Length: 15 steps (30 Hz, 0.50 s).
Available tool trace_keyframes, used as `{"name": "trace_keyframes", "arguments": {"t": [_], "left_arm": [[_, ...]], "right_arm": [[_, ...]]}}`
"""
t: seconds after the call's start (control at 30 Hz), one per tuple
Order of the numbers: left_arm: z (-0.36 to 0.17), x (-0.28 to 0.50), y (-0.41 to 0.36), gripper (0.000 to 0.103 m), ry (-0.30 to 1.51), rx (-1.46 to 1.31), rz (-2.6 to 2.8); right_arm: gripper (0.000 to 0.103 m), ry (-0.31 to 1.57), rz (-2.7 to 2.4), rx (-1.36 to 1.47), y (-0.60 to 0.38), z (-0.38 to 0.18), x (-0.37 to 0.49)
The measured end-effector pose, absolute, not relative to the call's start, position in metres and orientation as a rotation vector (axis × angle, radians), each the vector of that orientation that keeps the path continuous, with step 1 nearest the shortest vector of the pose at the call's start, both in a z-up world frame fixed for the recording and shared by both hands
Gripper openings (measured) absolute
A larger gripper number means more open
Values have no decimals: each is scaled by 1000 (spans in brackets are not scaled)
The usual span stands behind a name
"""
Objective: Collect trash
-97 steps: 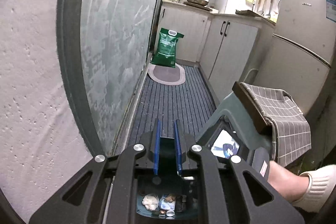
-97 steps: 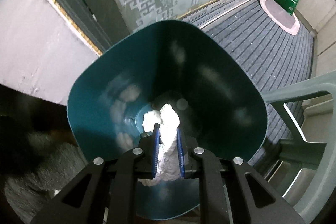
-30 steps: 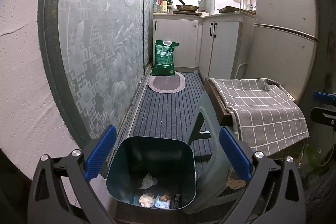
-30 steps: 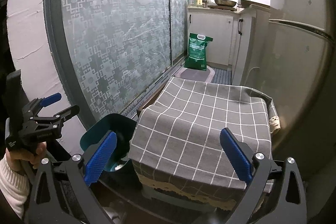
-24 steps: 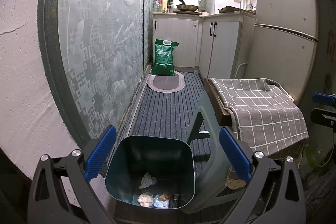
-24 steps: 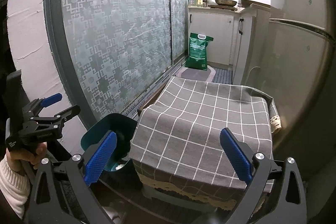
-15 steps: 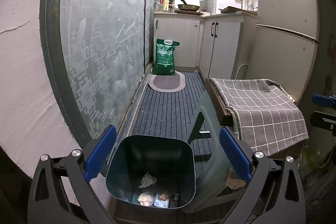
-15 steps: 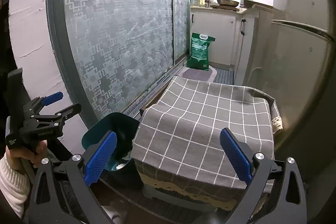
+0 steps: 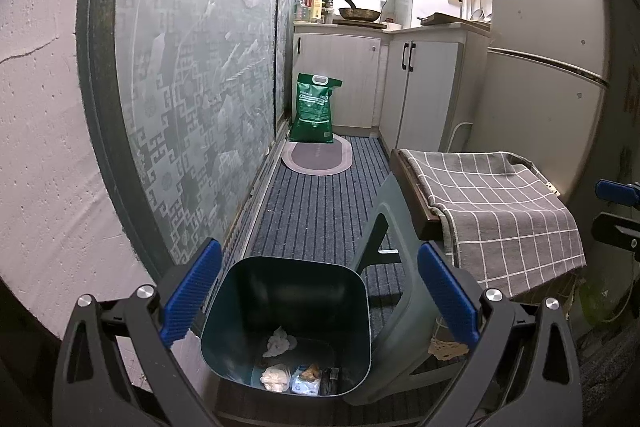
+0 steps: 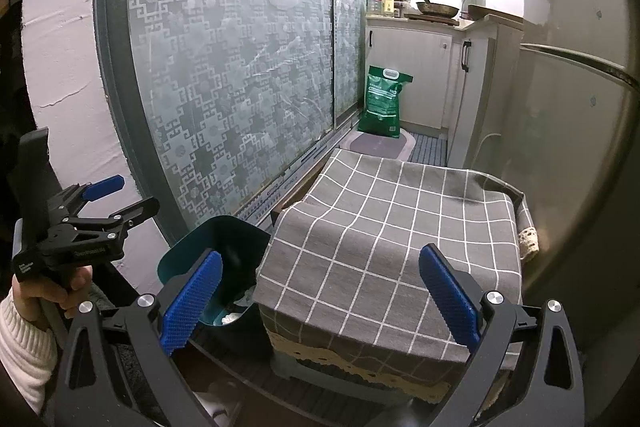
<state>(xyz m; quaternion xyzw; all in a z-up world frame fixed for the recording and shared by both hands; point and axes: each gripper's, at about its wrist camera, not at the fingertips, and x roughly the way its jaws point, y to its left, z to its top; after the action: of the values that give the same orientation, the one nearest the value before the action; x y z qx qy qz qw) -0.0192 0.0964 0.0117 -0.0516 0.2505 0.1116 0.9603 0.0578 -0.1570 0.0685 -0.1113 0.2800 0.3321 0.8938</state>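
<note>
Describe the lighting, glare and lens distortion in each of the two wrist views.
Left wrist view: strong fisheye bends the glass door frame; the far kitchen wall is overexposed, the trash bin interior sits dim, and the fridge is evenly lit. Right wrist view: the same barrel curve with black corners; bright window-like glare above the counter, while the checked cloth is sharp and the near floor dark.

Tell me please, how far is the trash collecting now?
Mostly done, it seems. Several pieces, among them crumpled tissues, lie at the bottom of the bin. Nothing is in hand: the left gripper and right gripper both have open, empty jaws. No trash shows on the checked cloth or the visible floor.
</note>
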Motion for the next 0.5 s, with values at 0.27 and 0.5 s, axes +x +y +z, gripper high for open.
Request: {"name": "trace_keyframes", "arguments": {"t": [0.27,0.5], "left_arm": [[12,-19,95,100,509,-99,224],[13,-19,96,100,510,-95,221]], "right_arm": [[99,581,688,-231,-156,68,57],[99,582,689,-233,-155,68,57]]}}
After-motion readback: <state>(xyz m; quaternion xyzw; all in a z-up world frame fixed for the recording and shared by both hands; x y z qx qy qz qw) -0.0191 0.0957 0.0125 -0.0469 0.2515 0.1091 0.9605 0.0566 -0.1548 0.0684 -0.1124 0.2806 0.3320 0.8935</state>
